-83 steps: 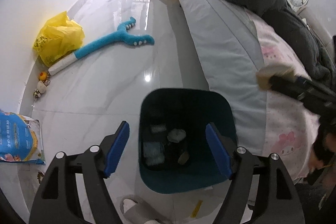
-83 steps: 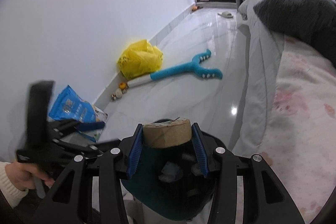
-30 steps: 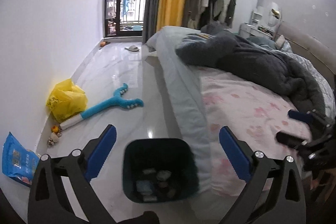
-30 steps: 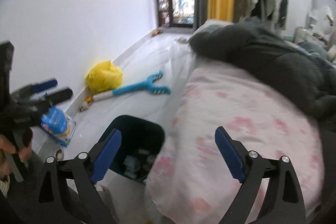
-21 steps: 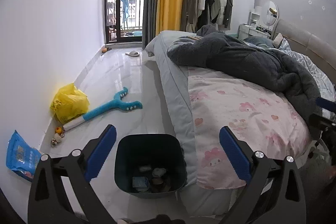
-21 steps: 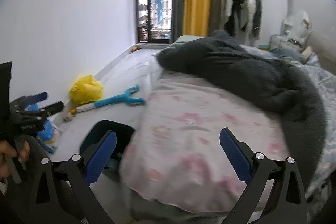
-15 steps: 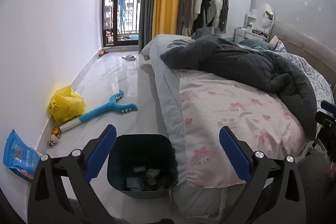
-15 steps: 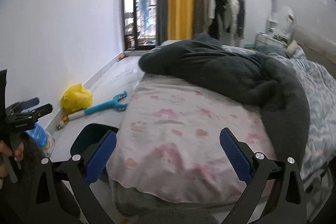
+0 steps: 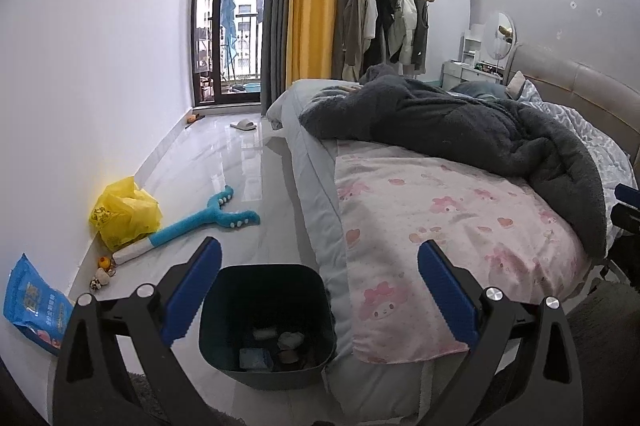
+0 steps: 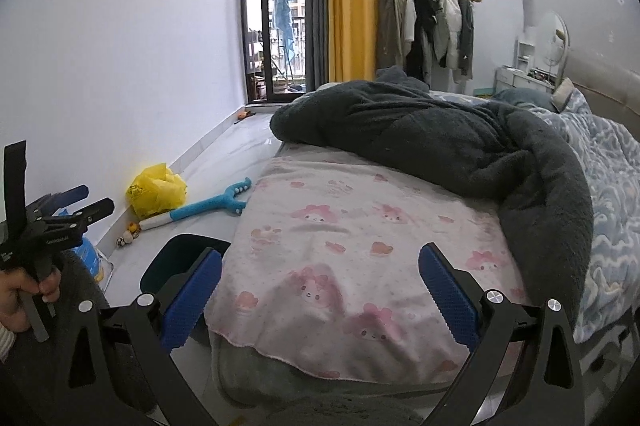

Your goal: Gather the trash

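Both the left gripper (image 9: 318,288) and the right gripper (image 10: 320,290) were held wide and empty. The trash bin (image 9: 267,322) was kept beside the bed (image 9: 420,226), presumably for easy drops.

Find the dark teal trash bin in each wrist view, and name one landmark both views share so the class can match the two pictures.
Left wrist view: the trash bin stands low and left of centre on the floor, beside the bed, its trash visible inside.
Right wrist view: the trash bin sits lower left, partly hidden behind the right gripper's left finger and the bed corner.
Shared landmark: the yellow plastic bag against the left wall.
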